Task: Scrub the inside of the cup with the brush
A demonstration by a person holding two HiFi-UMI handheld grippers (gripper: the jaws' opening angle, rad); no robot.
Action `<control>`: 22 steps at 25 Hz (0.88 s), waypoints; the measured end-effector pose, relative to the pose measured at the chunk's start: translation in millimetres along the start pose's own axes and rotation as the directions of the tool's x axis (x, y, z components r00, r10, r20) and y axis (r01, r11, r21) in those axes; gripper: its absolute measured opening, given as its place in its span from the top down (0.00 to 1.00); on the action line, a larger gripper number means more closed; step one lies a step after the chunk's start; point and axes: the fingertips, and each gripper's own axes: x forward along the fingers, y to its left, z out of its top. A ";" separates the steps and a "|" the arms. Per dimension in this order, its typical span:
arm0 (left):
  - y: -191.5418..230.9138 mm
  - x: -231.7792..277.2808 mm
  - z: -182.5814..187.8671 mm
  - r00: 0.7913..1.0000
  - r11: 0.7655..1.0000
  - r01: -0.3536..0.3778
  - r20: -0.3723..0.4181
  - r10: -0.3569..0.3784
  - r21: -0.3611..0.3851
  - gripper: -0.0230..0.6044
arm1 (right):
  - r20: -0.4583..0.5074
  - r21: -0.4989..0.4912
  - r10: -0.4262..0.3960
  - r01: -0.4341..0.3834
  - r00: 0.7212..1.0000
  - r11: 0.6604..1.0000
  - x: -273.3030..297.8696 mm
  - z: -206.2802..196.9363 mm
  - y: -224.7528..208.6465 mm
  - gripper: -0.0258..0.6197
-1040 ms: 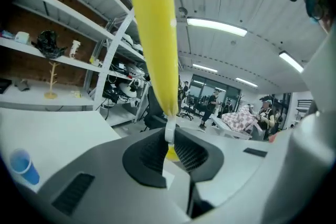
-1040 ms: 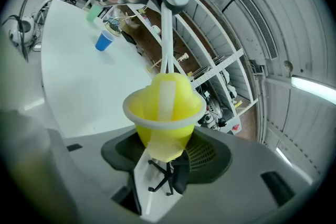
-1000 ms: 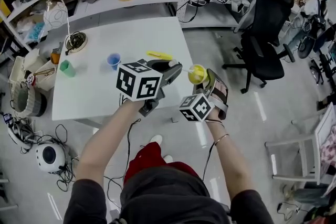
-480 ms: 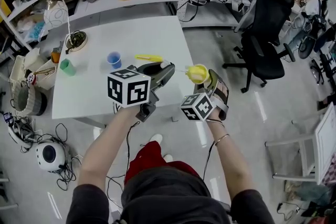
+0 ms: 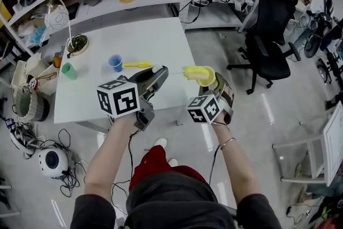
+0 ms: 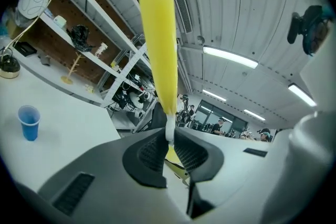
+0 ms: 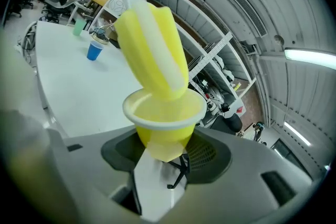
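Note:
My right gripper [image 5: 210, 83] is shut on a yellow cup [image 5: 207, 77], held in the air just past the table's right edge with its mouth turned left. In the right gripper view the cup [image 7: 165, 122] sits between the jaws of that gripper [image 7: 165, 148], and the brush head [image 7: 154, 50], yellow with white bristles, dips into its mouth. My left gripper [image 5: 161, 70] is shut on the thin white neck of the brush [image 5: 136, 65], whose yellow handle points left. In the left gripper view the handle [image 6: 160, 34] rises above that gripper [image 6: 169, 136].
A white table [image 5: 139, 40] lies under and behind my hands, with a blue cup [image 5: 115, 63], a green cup [image 5: 68, 70] and a round-based lamp [image 5: 77, 43] on its left part. A black office chair [image 5: 273, 35] stands to the right, shelves behind.
My left gripper has drawn left and toward me with the brush, rolling as it went. The handle now points left and the brush head shows at the cup's mouth. The cup has rolled slightly.

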 end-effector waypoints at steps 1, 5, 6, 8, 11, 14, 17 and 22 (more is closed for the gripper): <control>-0.4 -3.0 1.7 1.000 1.000 -0.001 0.018 0.001 -0.012 0.89 | -0.001 0.012 0.001 -0.001 1.000 1.000 -1.1 -1.8 -1.2 0.59; -3.5 -12.1 11.3 0.996 0.998 0.003 0.092 0.002 -0.055 0.89 | 0.001 0.077 0.014 -0.014 1.000 0.997 -4.8 -8.9 -7.3 0.59; -4.3 -14.3 13.0 0.994 0.998 0.006 0.108 0.001 -0.064 0.89 | 0.002 0.100 0.020 -0.020 1.000 0.995 -5.7 -10.2 -7.7 0.59; -5.8 -18.4 15.9 0.990 0.997 0.009 0.139 0.001 -0.076 0.89 | 0.008 0.143 0.034 -0.035 0.999 0.989 -7.2 -11.2 -8.0 0.59; -8.0 -23.2 19.1 0.980 0.995 0.014 0.199 0.007 -0.104 0.89 | 0.024 0.195 0.051 -0.055 0.998 0.979 -9.5 -11.7 -8.0 0.59; -9.8 -26.1 22.6 0.964 0.990 0.017 0.264 0.021 -0.142 0.89 | 0.042 0.272 0.084 -0.092 0.996 0.958 -11.2 -9.8 -6.7 0.59; -7.7 -29.8 26.0 0.943 0.987 0.004 0.328 0.050 -0.163 0.89 | 0.063 0.356 0.115 -0.130 0.991 0.926 -11.9 -4.8 -3.0 0.59; -8.8 -35.8 33.8 0.903 0.989 -0.059 0.415 0.111 -0.137 0.89 | 0.096 0.413 0.146 -0.172 0.985 0.894 -15.5 4.3 3.1 0.59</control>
